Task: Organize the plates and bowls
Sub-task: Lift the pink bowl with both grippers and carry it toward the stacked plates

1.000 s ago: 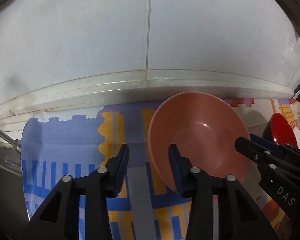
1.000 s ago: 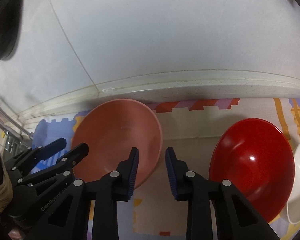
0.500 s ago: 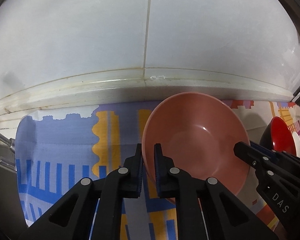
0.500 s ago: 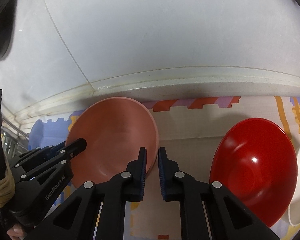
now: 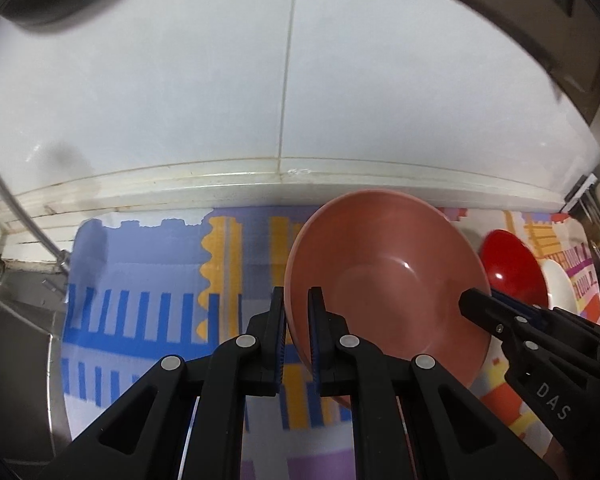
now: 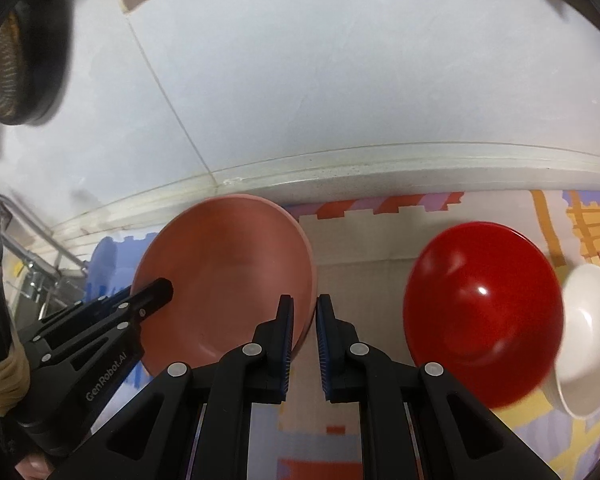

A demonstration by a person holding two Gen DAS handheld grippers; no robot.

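Both grippers closed since earlier frame | left gripper (image 5: 297,336) clamps pink bowl (image 5: 396,280) rim | right gripper (image 6: 305,336) clamps opposite rim | red bowl (image 6: 484,312) right of jaws

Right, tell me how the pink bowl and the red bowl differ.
The pink bowl is clamped at opposite rims by the left gripper and right gripper; the red bowl is gripped by neither. The pink bowl looks matte and dusty pink; the red bowl is glossy deep red. Both are round and shallow.

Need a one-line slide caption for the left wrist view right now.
Left gripper and right gripper clamp opposite rims of the pink bowl above the patterned mat.
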